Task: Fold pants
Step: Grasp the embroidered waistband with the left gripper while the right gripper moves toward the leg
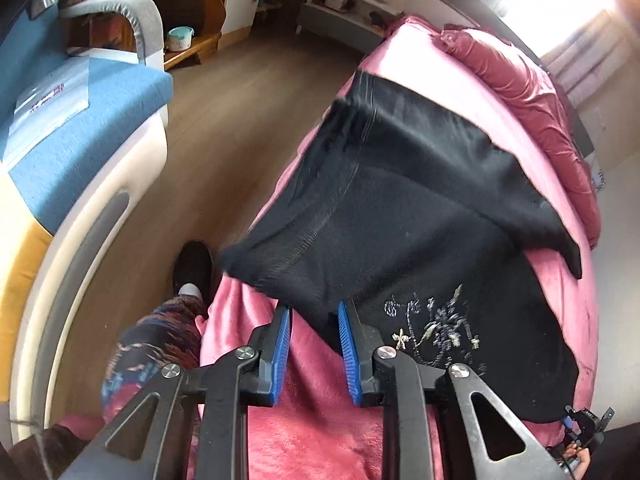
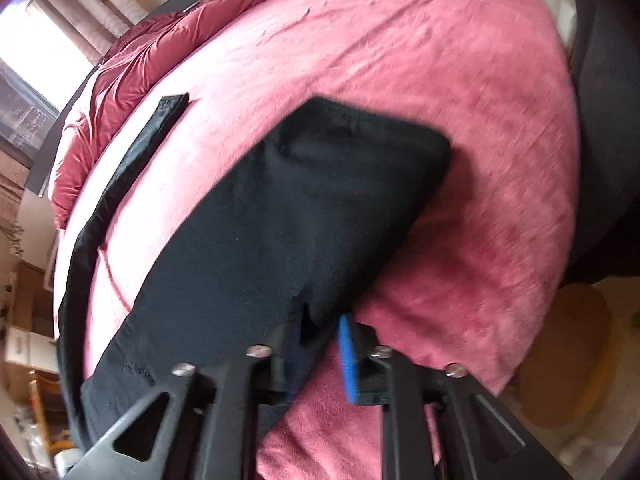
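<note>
**Black pants on the pink bed, both grippers at the near edge**

Left wrist view: the pants [image 1: 400, 216] lie on the pink bed [image 1: 404, 64], doubled over, with an upper layer slanting across a lower one that carries pale embroidery [image 1: 436, 328]. The left gripper [image 1: 314, 350] has its blue pads spread apart, with pink cover showing in the gap; the pants' near edge touches its right finger [image 1: 349, 354], but nothing is pinched, so it reads as released. A red duvet [image 1: 532, 92] is bunched along the far side. A blue sofa [image 1: 80, 128] stands across the wood floor [image 1: 256, 92], and a shoe [image 1: 192, 268] shows below.

Right wrist view: the pants [image 2: 288, 216] stretch away over the bed [image 2: 440, 60]. The right gripper [image 2: 316, 354] has cloth hanging between its fingers, hiding the left pad. A gap shows beside the blue right pad, and the picture is blurred, so I cannot tell whether it grips.
</note>
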Demonstrator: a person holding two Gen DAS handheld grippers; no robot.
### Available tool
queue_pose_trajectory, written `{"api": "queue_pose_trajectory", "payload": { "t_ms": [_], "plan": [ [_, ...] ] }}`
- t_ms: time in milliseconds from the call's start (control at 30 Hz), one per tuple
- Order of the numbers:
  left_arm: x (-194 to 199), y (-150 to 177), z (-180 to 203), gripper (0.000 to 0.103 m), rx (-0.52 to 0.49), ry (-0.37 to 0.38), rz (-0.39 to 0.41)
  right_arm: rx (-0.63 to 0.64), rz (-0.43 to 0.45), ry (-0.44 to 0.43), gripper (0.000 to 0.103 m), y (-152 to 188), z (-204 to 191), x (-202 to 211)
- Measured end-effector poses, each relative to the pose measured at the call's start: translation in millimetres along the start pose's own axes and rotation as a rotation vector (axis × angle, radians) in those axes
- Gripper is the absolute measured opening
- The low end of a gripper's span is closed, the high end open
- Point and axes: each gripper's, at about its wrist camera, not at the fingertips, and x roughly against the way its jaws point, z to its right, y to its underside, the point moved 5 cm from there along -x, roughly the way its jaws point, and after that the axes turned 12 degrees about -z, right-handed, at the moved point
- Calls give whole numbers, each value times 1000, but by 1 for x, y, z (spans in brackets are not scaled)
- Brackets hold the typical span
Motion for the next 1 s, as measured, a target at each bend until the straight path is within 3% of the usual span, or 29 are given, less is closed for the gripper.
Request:
{"api": "queue_pose_trajectory", "payload": {
  "t_ms": [67,133,267,467,633,900,967,1000],
  "plan": [
    [14,-7,-5,25,-15,-27,45,31,72,59,51,-2,-6,17],
    [32,-23,-7,27,-6,-22,102,74,114,83,51,-3,-20,31],
    [39,-67,4,28,-12,12,148,193,129,44,51,10,-72,39],
    [-6,-154,36,28,44,129,48,395,-18,-101,51,53,-169,9],
    [-43,-215,50,29,143,183,-8,512,-114,-152,51,89,-225,-16],
    [-104,-292,59,35,274,226,-78,588,-200,-148,51,117,-260,-43],
    [-117,-304,61,45,284,200,-92,576,-214,-136,51,117,-261,-51],
    [-124,-308,61,56,288,204,-104,569,-223,-133,52,116,-262,-54]
  ]
}}
